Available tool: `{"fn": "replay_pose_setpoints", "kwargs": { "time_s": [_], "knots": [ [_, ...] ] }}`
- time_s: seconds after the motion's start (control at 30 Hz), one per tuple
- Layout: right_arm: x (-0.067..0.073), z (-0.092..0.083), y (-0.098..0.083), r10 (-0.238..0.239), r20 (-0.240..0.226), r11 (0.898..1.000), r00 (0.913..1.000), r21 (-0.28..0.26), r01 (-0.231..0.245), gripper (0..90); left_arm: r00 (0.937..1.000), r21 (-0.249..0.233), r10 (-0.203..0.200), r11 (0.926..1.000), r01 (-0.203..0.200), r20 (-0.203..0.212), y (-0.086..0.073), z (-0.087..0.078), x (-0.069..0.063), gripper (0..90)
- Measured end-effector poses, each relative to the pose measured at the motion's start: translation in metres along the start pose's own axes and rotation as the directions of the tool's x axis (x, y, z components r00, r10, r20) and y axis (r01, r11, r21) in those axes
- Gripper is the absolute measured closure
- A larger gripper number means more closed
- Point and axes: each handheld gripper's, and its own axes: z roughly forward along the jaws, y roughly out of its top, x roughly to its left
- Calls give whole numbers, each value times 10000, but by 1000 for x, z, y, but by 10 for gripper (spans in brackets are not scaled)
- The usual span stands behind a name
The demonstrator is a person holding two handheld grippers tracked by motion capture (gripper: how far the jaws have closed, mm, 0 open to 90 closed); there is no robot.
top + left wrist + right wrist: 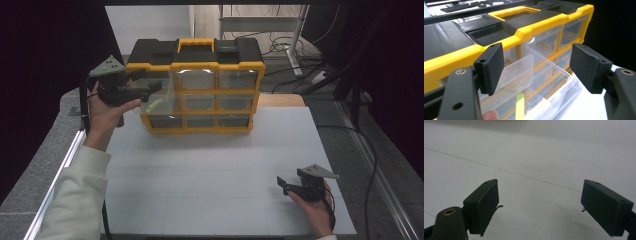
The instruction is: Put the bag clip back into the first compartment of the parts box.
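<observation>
Clear drawer pulled out of the left column of the yellow-and-black organiser, which stands at the far edge of the worktop, left of centre. Green strip lies inside. Left gripper above the drawer, jaws wide, nothing between them. Likely next step, closing: pads against the drawer front, push straight and level so it doesn't jam. Right gripper near the near right corner, jaws wide, empty.
</observation>
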Motion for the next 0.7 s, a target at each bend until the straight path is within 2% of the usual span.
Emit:
{"fn": "replay_pose_setpoints", "kwargs": {
  "time_s": [0.47, 0.53, 0.7],
  "knots": [
    [0, 0, 0, 49, 61, 10000, 10000, -6, -49, 152, 9986, -265, -101, 9996, 115, 521, -15, -14, -11, 219],
    [-1, 0, 0, 71, 22, 10000, 10000, -25, -71, 152, 9989, -225, 21, 9997, -11, 465, -17, -16, -13, 219],
    [-1, 0, 0, 50, 30, 10000, 10000, -52, -50, 153, 9976, -323, 90, 9995, -68, 686, -20, -20, -20, 219]
  ]
}}
